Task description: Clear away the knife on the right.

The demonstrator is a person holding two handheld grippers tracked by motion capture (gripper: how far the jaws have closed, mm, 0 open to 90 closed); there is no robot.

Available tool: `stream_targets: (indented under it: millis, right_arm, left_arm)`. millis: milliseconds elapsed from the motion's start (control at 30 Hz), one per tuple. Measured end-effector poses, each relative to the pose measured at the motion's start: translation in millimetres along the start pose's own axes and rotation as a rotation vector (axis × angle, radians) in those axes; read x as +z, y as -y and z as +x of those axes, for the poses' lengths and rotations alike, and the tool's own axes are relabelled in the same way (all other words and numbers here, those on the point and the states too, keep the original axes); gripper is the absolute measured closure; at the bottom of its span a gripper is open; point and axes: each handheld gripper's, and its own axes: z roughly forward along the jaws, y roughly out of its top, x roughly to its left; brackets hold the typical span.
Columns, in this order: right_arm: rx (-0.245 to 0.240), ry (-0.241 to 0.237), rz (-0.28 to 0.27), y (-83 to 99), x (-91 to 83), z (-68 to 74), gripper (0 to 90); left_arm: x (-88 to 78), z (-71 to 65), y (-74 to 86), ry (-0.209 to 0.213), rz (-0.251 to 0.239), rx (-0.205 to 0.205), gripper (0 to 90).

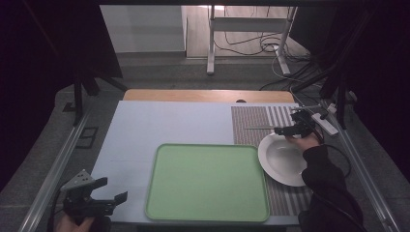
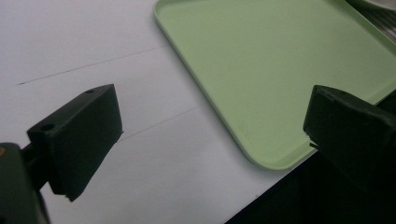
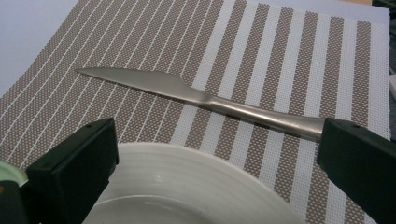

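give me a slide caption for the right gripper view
Open right gripper above a white plate, facing a knife on a striped placemat.

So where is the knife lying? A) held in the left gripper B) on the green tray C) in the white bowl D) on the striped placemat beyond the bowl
D: the knife lies flat on the placemat, just past the bowl rim.

both grippers are showing matte black, blocky jaws. left gripper (image 1: pixel 110 192) is carrying a grey three-cornered plate (image 1: pixel 77 181) on top; two small round holes are showing in its left jaw in the left gripper view. right gripper (image 1: pixel 279 130): black body. dark long sleeve (image 1: pixel 325 179) is covering the right forearm.
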Motion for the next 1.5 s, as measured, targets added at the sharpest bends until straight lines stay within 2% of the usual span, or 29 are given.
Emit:
stream_targets:
  millis: [67,133,233,433,467,500,533,600,700,867,1033,1100,1200,1267,1400,1433,1500]
  right_arm:
    - [0.003,-0.003,0.01,-2.2,2.6,-2.7,0.1]
    - [-0.003,0.014,0.022,-4.4,5.4,-4.6,0.2]
    - [-0.007,0.03,0.019,-7.4,8.1,-8.0,8.3]
    - [-0.025,0.041,0.025,-13.8,9.6,-16.9,42.8]
    - [-0.024,0.038,0.029,-15.0,10.6,-18.7,49.6]
    - [-0.032,0.02,0.045,-17.0,12.7,-23.1,62.0]
    - [-0.032,0.02,0.045,-17.0,12.7,-23.1,62.0]
    - [-0.049,0.025,0.052,-18.4,15.3,-26.9,75.4]
    - [-0.073,0.026,0.071,-19.7,20.2,-33.2,89.6]
    - [-0.042,0.035,0.076,-21.8,31.2,-43.4,90.0]
    - [-0.081,0.063,0.108,-22.4,46.6,-46.7,90.0]
    - [-0.101,0.088,0.121,-22.5,53.7,-47.9,90.0]
    - [-0.093,0.083,0.13,-24.2,54.3,-49.4,90.0]
    - [-0.071,0.086,0.125,-23.5,54.2,-50.0,90.0]
    - [-0.049,0.079,0.168,-21.9,48.8,-52.0,90.0]
    - [-0.033,0.055,0.191,-19.2,44.3,-54.1,90.0]
    - [-0.031,0.042,0.204,-17.6,41.9,-55.0,90.0]
  left_arm:
    - [0.0,0.1,0.0,0.0,0.0,-0.001,4.3]
    - [0.0,0.2,0.0,0.0,-0.001,-0.002,4.3]
    - [-0.1,0.4,0.1,0.001,-0.002,-0.003,4.3]
    - [-0.2,0.6,0.1,0.001,-0.002,-0.004,4.3]
    - [-0.1,0.6,0.1,0.002,-0.002,-0.004,4.3]
    - [-0.1,0.6,0.1,0.001,-0.001,-0.005,4.3]
    - [-0.1,0.6,0.1,0.001,-0.001,-0.004,4.3]
    - [-0.1,0.7,0.1,0.002,-0.002,-0.004,4.3]
    - [-0.1,0.7,0.1,0.002,-0.002,-0.005,4.3]
    - [0.0,0.9,0.1,0.002,-0.001,-0.006,4.3]
    - [0.0,0.8,0.1,0.002,-0.001,-0.005,4.3]
    - [-0.2,0.7,0.1,0.003,-0.002,-0.005,4.4]
    - [-0.2,0.9,0.3,0.003,-0.002,-0.005,4.3]
    - [-0.3,0.9,0.3,0.003,-0.003,-0.006,4.3]
    - [-0.6,0.6,0.6,0.001,-0.002,-0.005,4.3]
    - [-0.6,0.7,0.7,0.001,-0.003,-0.008,4.3]
    - [-0.7,0.8,0.8,0.001,-0.003,-0.009,4.3]
